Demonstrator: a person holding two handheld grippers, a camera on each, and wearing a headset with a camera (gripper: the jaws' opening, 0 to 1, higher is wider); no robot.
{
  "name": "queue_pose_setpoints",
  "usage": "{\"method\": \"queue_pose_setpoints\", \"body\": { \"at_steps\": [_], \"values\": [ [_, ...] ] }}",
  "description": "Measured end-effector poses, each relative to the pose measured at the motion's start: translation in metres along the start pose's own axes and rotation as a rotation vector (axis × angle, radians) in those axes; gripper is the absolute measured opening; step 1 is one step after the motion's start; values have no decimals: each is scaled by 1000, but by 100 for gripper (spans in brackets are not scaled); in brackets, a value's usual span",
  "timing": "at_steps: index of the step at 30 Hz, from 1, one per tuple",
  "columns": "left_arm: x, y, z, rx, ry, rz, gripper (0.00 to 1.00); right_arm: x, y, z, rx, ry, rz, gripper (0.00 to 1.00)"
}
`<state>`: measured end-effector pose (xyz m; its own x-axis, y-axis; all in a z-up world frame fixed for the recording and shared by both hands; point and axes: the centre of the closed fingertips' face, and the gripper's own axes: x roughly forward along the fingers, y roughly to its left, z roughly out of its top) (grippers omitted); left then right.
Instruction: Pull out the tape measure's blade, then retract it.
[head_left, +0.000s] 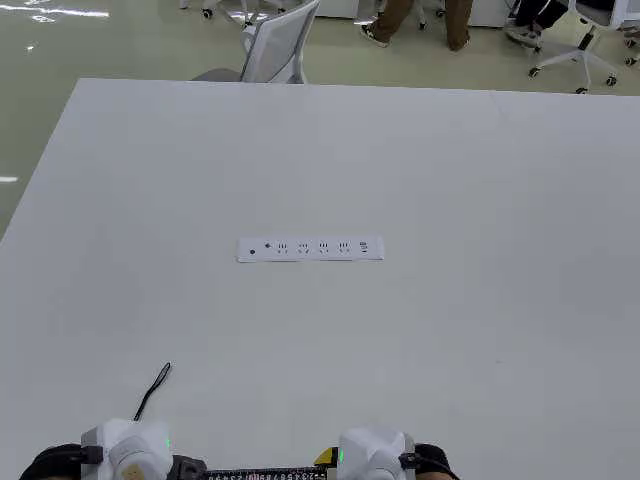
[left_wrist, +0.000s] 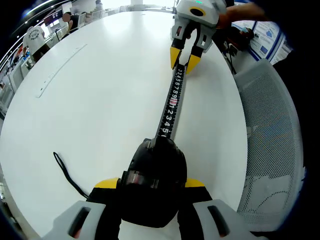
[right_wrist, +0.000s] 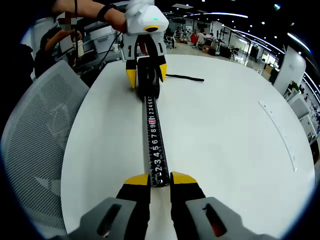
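Note:
My left gripper (left_wrist: 152, 183) is shut on the black tape measure case (left_wrist: 155, 180), one yellow tip on each side. The blade (left_wrist: 170, 107) runs out flat over the white table (left_wrist: 100, 100) to my right gripper (left_wrist: 185, 59). In the right gripper view, that gripper (right_wrist: 159, 178) is shut on the blade's end, and the numbered blade (right_wrist: 153, 140) leads back to the case (right_wrist: 148, 75) in the left gripper (right_wrist: 145, 67). In the head view both grippers sit at the near table edge, left (head_left: 185, 468) and right (head_left: 330, 462), with the blade (head_left: 265, 474) between them.
A white power strip (head_left: 310, 249) lies mid-table. A black strap (head_left: 153, 388) lies near the left gripper. A grey mesh chair (left_wrist: 272, 135) stands at the near edge, and another chair (head_left: 280, 45) at the far side. People sit beyond the table.

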<state>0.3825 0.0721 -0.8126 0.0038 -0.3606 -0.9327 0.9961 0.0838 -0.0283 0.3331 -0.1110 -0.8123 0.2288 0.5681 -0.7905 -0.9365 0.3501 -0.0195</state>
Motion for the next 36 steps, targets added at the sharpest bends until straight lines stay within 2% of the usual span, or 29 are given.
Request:
{"method": "queue_pose_setpoints", "body": {
  "at_steps": [11, 36],
  "values": [
    [1, 1, -1, 2, 3, 1, 41, -4, -1, -5, -4, 3, 0, 13],
    [2, 1, 0, -3, 6, -5, 41, -17, -4, -28, -3, 32, -9, 13]
  ]
}}
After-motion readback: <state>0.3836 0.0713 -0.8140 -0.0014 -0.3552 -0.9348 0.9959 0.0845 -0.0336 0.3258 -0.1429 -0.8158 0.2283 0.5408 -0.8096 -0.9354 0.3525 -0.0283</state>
